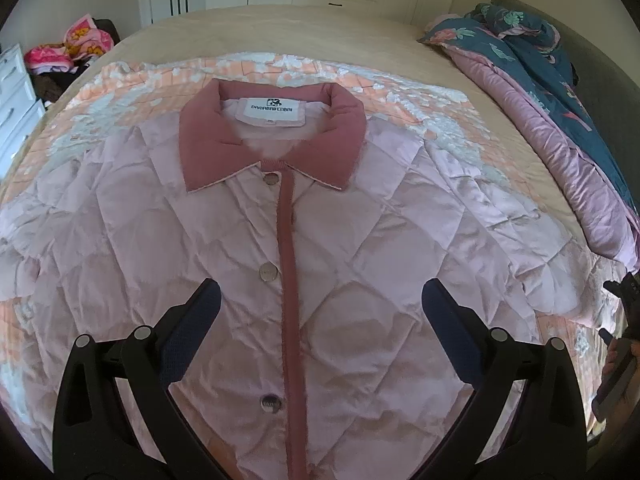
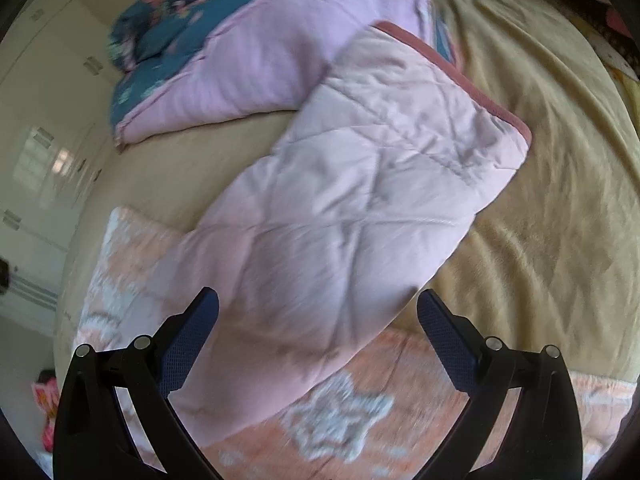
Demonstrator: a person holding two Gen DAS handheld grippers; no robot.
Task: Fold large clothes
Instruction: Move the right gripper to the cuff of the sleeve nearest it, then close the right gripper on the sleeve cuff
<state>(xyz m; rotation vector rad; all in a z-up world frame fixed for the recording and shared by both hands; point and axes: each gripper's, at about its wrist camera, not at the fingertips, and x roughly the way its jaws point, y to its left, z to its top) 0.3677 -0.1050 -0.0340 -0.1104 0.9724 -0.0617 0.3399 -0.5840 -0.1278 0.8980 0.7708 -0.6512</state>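
hovering wide open and empty, the left gripper (image 1: 320,300) and right gripper (image 2: 318,312) size up the pale pink quilted jacket (image 1: 320,248) lying buttoned and flat on the bed, so folding looks unstarted, its outstretched sleeve (image 2: 360,184) likely the first grab.

light: soft daylight, even, faint shadows | left wrist view: sharp | right wrist view: motion-blurred | glare: glossy wardrobe doors (image 2: 44,156) | edges: fisheye bending, black vignette corners

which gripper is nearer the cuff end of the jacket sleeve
Right. The right gripper hangs open over the sleeve, pointing along it toward the cuff. The left gripper is open above the jacket front.
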